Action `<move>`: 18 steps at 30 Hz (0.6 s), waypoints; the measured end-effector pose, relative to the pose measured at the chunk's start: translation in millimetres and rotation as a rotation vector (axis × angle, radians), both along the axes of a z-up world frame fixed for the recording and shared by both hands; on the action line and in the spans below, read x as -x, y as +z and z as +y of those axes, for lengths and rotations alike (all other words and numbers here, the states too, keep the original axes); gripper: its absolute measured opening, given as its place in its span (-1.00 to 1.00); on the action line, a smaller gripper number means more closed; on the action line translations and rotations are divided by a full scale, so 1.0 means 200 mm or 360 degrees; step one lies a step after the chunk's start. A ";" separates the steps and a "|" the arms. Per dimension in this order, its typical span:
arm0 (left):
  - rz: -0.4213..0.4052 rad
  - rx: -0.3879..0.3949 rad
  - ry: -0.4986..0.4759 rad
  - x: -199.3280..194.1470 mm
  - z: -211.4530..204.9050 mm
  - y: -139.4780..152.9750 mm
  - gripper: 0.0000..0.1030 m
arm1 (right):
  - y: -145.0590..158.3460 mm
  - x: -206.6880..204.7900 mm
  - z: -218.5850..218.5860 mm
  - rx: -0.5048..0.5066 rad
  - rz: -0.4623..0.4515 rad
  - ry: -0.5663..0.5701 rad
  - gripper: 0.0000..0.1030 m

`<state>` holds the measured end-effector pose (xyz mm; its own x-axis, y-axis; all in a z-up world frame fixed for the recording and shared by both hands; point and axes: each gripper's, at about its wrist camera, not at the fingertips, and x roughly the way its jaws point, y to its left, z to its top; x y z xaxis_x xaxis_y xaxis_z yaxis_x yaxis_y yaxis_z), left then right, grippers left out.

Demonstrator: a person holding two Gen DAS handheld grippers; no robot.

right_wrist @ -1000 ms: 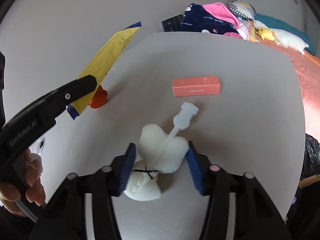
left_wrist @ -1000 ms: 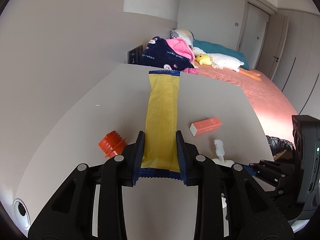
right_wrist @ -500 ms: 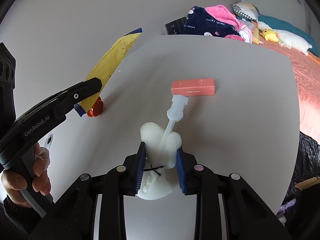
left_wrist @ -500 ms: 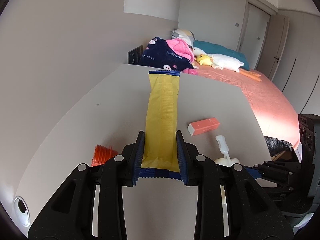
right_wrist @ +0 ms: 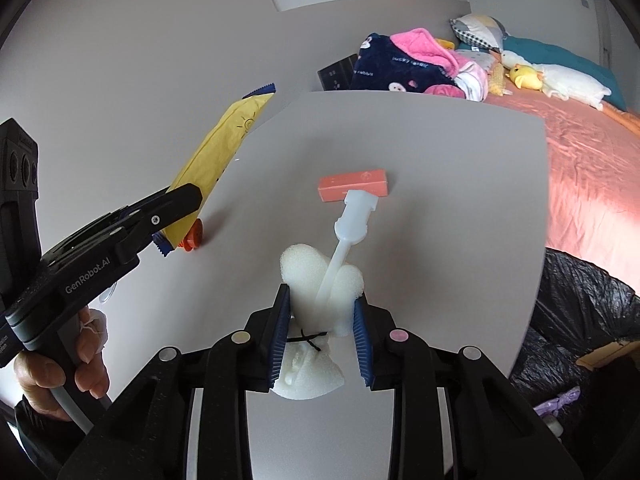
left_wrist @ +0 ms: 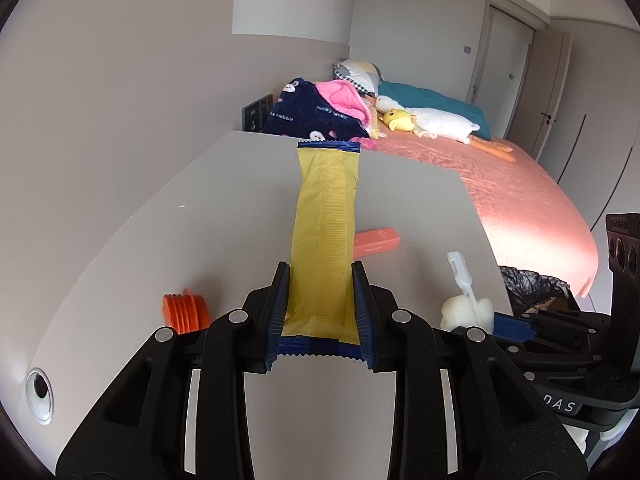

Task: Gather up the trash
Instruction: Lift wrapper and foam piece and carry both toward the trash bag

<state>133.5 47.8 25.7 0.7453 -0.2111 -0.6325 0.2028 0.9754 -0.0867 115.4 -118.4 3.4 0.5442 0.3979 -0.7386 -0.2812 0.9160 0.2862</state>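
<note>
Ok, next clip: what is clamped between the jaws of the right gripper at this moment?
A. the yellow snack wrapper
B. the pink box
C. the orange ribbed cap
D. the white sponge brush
D: the right gripper has its blue pads pressed on the white sponge brush, while the yellow snack wrapper sits in the left gripper.

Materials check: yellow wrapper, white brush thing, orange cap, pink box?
Yellow wrapper: thin matte film or coated paper, going by its crimped seam and serrated blue ends. White sponge brush: porous foam head that dents between the pads, on a translucent plastic stem. Orange cap: ribbed moulded plastic, slight sheen. Pink box: likely printed cardboard, with sharp folded edges and a matte face.
</note>
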 end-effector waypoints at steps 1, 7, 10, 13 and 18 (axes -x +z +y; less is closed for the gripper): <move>0.0002 0.0004 -0.0004 -0.01 -0.01 0.00 -0.41 | 0.00 0.00 -0.01 0.0001 0.0005 -0.0010 -0.39; 0.0012 0.0006 -0.0051 0.04 -0.10 0.00 -0.41 | 0.03 0.05 -0.10 -0.0012 -0.0014 -0.0041 -0.39; 0.0017 0.0005 -0.0074 0.05 -0.15 0.00 -0.41 | 0.04 0.07 -0.14 -0.0016 -0.0024 -0.0053 -0.38; 0.0015 0.0008 -0.0096 0.07 -0.20 0.01 -0.41 | 0.06 0.09 -0.19 -0.0023 -0.0039 -0.0064 -0.38; 0.0008 0.0001 -0.0137 0.12 -0.29 0.03 -0.41 | 0.08 0.14 -0.28 -0.0041 -0.0061 -0.0088 -0.38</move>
